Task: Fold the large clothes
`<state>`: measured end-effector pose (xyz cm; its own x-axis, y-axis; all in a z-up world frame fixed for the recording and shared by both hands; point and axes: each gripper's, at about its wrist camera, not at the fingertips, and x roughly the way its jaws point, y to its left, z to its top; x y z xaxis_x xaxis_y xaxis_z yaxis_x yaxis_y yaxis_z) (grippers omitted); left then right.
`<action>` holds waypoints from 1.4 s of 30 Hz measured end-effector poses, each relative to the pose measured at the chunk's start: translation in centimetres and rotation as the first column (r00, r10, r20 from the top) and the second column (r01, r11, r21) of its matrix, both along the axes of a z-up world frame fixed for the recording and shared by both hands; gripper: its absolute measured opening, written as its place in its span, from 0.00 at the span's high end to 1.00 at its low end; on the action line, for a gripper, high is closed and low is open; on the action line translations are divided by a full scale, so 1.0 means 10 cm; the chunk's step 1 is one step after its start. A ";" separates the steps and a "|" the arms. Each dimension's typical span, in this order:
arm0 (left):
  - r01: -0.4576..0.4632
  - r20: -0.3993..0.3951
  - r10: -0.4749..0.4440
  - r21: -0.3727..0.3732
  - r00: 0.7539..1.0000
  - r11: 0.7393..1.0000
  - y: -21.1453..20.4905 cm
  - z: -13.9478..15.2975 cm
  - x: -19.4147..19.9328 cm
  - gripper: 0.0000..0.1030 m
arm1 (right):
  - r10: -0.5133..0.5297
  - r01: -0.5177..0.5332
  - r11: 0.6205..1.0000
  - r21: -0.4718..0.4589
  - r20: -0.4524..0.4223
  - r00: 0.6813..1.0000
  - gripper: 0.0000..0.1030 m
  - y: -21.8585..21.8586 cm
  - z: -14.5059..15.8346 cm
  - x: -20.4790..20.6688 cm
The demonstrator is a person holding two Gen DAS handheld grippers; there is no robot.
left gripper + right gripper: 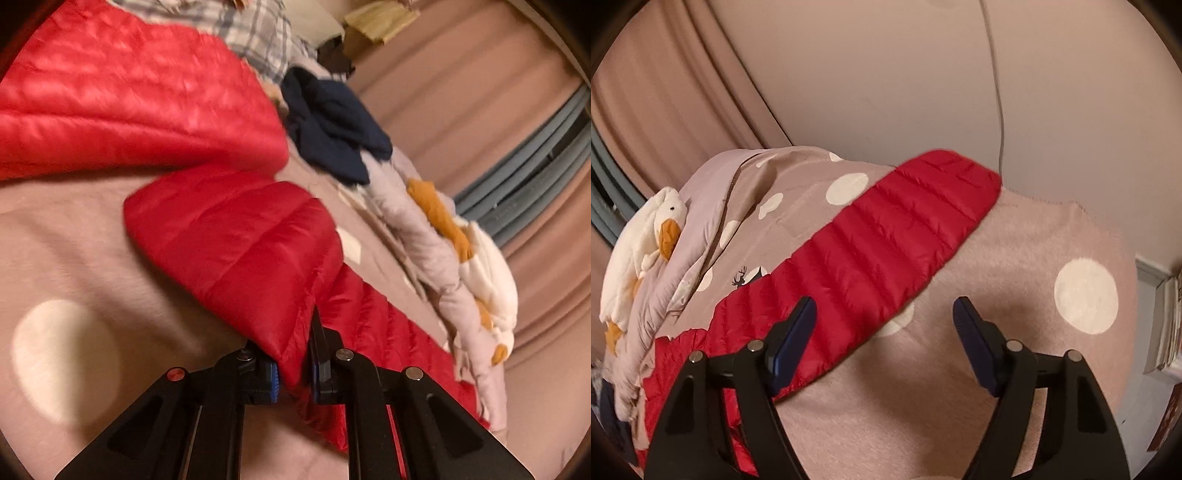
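Here, left tongs [293, 373] pinch the red puffer jacket [236, 236] low in frame; right tongs [884, 343] hang spread above its sleeve [886, 229]. The slick fabric could slip free.

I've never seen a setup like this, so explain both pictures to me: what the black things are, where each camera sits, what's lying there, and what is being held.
There is no robot. A person holds a black two-finger claw in each hand, and a fisheye camera on each looks forward along its fingers.

The left camera shows the left claw shut on a fold of the red quilted puffer jacket, which lies on the pink blanket with cream dots. Beyond it lie a dark navy garment and a grey plaid garment.

The right camera shows the right claw open, holding nothing, over the jacket's sleeve. A white plush duck with an orange beak lies at the left.
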<state>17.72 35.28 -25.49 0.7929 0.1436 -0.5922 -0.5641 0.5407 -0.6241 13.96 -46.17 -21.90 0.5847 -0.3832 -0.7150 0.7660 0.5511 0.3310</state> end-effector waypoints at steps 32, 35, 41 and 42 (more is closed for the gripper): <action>-0.139 -0.120 0.163 0.187 0.979 0.973 -0.48 0.15 -0.05 0.89 | -0.093 -0.015 0.953 0.303 0.338 0.937 0.62 -0.79 -0.66 -0.07; -0.139 -0.135 0.164 0.178 0.977 0.974 -0.47 0.14 -0.04 0.89 | -0.091 0.006 0.959 0.284 0.288 0.953 0.90 -0.78 -0.69 -0.02; -0.139 -0.113 0.162 0.186 0.980 0.973 -0.51 0.21 -0.09 0.89 | -0.172 0.089 0.964 0.250 0.332 0.928 0.94 -0.77 -0.47 -0.30; -0.136 -0.115 0.159 0.190 0.980 0.972 -0.51 0.22 -0.10 0.89 | -0.172 0.090 0.965 0.246 0.338 0.925 0.94 -0.78 -0.43 -0.35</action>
